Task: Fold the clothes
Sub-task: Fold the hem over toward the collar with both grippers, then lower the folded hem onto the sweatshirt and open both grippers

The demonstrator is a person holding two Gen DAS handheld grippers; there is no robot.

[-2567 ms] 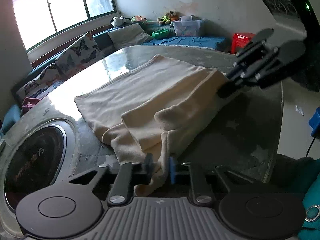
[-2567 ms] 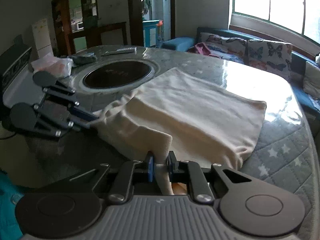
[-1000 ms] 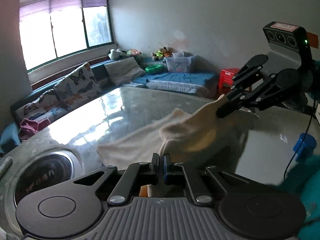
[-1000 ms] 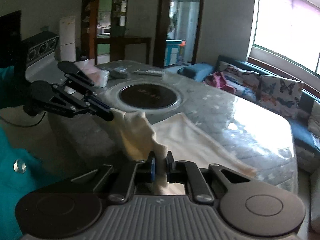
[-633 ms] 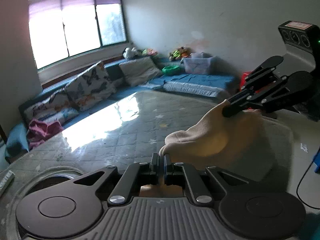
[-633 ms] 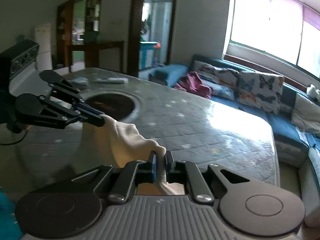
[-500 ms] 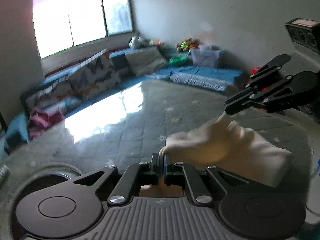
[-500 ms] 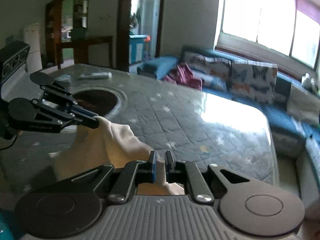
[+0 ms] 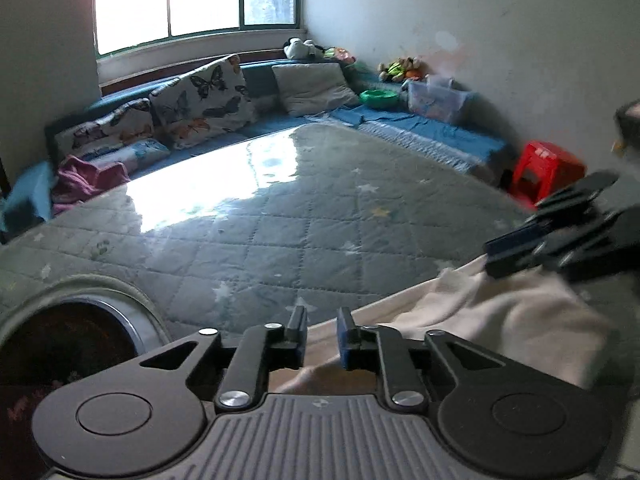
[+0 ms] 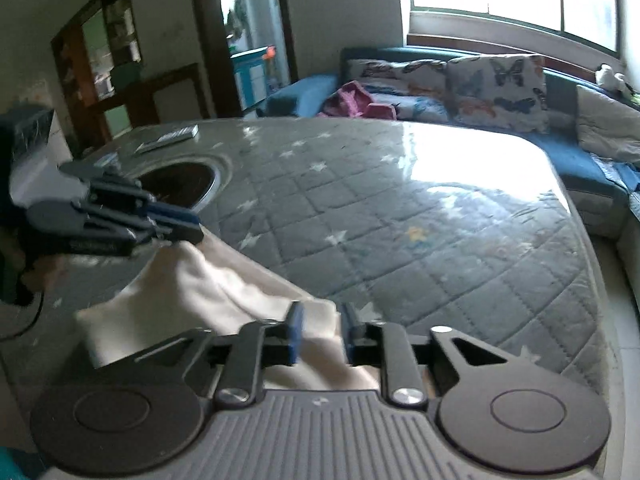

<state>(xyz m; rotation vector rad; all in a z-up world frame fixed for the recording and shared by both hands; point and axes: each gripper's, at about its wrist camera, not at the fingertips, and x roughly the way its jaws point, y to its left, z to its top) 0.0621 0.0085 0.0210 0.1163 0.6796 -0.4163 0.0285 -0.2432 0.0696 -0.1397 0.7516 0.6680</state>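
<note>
A large surface (image 9: pixel 320 216) with a grey quilted cover with small stars fills most of both views, and window light shines on its far part. A round dark inset (image 9: pixel 60 344) sits in it at the left of the left wrist view. On the near edge of the surface lies the cream cloth (image 9: pixel 500 320), bunched in soft folds.

The left hand-held gripper (image 9: pixel 322 338) has its fingers apart with a clear gap, and the cloth edge lies below and just beyond the tips, not pinched. The right hand-held gripper (image 10: pixel 320 332) is also parted, with the cloth (image 10: pixel 192 292) lying under the gap. In each view the other gripper is seen blurred at the side, low over the cloth.

Only the right wrist view shows a doorway (image 10: pixel 248 36) and a flat remote-like object (image 10: pixel 168 138) on the surface. Only the left wrist view shows a red stool (image 9: pixel 544 172), a green bowl (image 9: pixel 378 98) and a clear plastic box (image 9: pixel 436 100); its contents are unclear.

Both show butterfly cushions (image 9: pixel 200 104).
</note>
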